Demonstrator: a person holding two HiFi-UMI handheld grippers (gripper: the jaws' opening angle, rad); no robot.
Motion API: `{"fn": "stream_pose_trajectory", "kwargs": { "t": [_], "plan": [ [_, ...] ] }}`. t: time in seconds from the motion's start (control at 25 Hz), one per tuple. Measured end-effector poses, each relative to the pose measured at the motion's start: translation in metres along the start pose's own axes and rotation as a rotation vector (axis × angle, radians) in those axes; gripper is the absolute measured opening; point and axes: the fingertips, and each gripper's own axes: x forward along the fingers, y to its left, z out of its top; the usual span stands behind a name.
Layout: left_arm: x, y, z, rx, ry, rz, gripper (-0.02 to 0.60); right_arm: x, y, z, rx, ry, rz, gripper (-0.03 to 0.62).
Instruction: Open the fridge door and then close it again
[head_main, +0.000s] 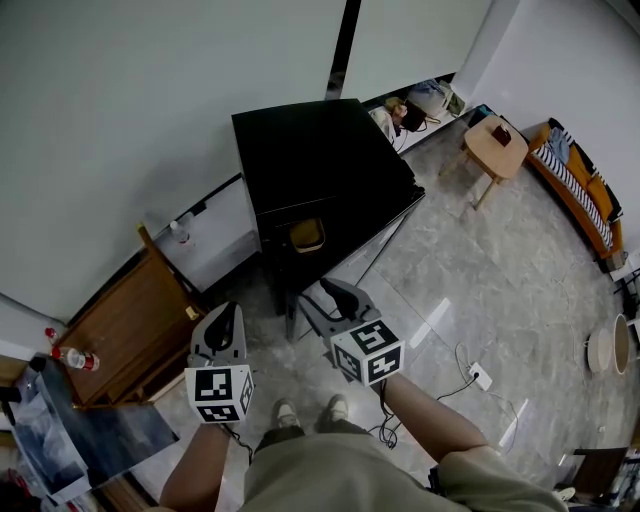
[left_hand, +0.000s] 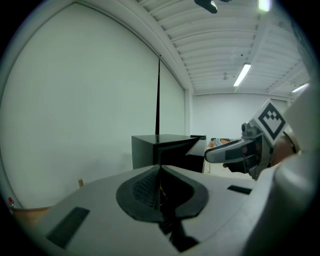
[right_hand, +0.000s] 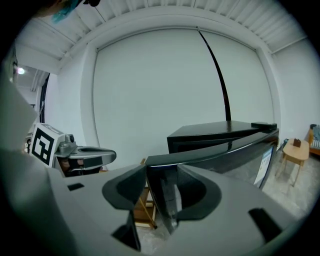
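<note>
Against the white wall (head_main: 120, 130) stands the black mini fridge (head_main: 310, 150), its door (right_hand: 215, 152) swung open toward the person. At the door's free edge the right gripper (right_hand: 162, 175) grasps it between both pads, while the left gripper (left_hand: 160, 172), clenched on nothing, hangs just beside it

Head view looks steeply down from overhead onto the top of the black fridge (head_main: 310, 160) and the floor (head_main: 480, 270) in front of it. Left gripper view faces the fridge almost level, from a little way off. Right gripper view sits right at the fridge door (right_hand: 225, 150). All three share the fridge.
</note>
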Motion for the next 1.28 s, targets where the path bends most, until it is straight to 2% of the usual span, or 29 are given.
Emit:
{"fn": "stream_pose_trajectory", "kwargs": {
  "t": [0.2, 0.48, 0.68, 0.96, 1.04, 1.08, 1.28],
  "plan": [
    [0.016, 0.017, 0.005, -0.008, -0.005, 0.012, 0.011, 0.023, -0.006, 0.009, -0.002, -0.013, -0.012, 0.149],
    [0.039, 0.033, 0.017, -0.031, -0.039, 0.006, 0.011, 0.055, -0.012, 0.022, -0.020, -0.033, -0.027, 0.137],
    [0.049, 0.035, 0.023, -0.010, -0.050, -0.004, 0.011, 0.076, -0.018, 0.031, -0.018, -0.043, -0.041, 0.135],
    [0.052, 0.044, 0.024, -0.033, -0.054, -0.007, 0.009, 0.104, -0.030, 0.043, -0.006, -0.062, -0.112, 0.132],
    [0.051, 0.044, 0.024, -0.034, -0.055, -0.008, 0.011, 0.105, -0.034, 0.043, -0.003, -0.074, -0.153, 0.074],
    [0.050, 0.044, 0.025, -0.035, -0.057, -0.008, 0.011, 0.104, -0.036, 0.043, -0.002, -0.079, -0.163, 0.074],
    [0.044, 0.043, 0.026, -0.030, -0.059, -0.007, 0.011, 0.105, -0.036, 0.042, 0.014, -0.073, -0.162, 0.075]
  ]
}}
